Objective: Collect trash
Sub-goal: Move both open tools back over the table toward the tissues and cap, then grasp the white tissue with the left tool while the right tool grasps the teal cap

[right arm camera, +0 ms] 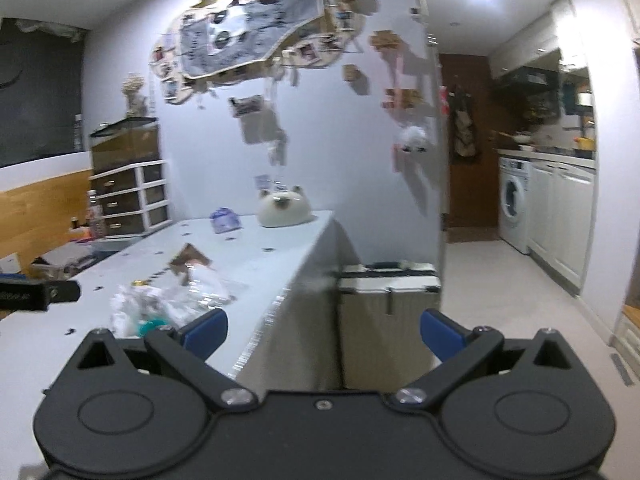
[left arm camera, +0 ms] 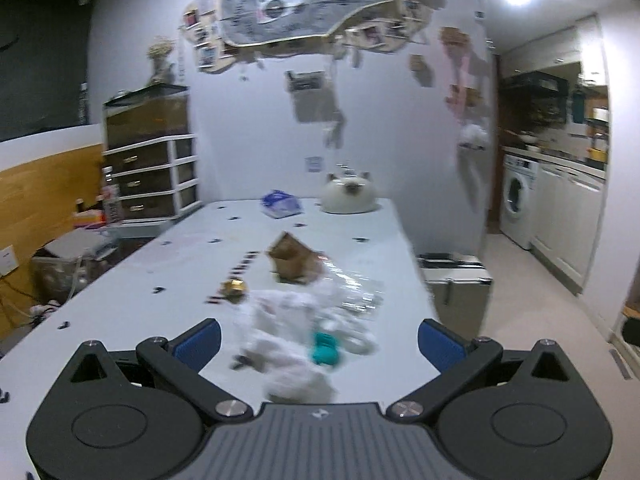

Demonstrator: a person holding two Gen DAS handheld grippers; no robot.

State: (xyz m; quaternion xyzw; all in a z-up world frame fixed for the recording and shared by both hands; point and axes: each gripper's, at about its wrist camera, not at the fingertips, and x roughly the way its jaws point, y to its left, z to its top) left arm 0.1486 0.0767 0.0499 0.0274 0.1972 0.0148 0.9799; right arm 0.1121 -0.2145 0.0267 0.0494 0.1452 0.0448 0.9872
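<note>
On the near half of the white tabletop (left arm camera: 132,280), a loose heap of trash is lying: crumpled white tissue (left arm camera: 288,344), a small teal piece (left arm camera: 325,353) among it, and clear crinkled plastic (left arm camera: 356,288) trailing off to the right. Just beyond the heap a torn brown paper bag (left arm camera: 294,260) is standing, and a small gold wrapper (left arm camera: 233,289) is sitting to its left. The left claw (left arm camera: 318,340) is hovering directly over the near edge of the heap with its blue fingers (left arm camera: 200,342) spread wide, the tissue and teal piece lying between them; whether anything is touching is unclear through the blur. The right claw (right arm camera: 323,332) is also gaping empty, and it is hanging past the tabletop's right edge, so the heap (right arm camera: 152,304) is sitting ahead and to its left, beside its left finger. Farther back on the tabletop a blue-and-white packet (left arm camera: 280,203) and a cream cat-faced object (left arm camera: 350,196) are resting near the wall. A silver case (right arm camera: 390,308) is standing on the floor beside the tabletop.
</note>
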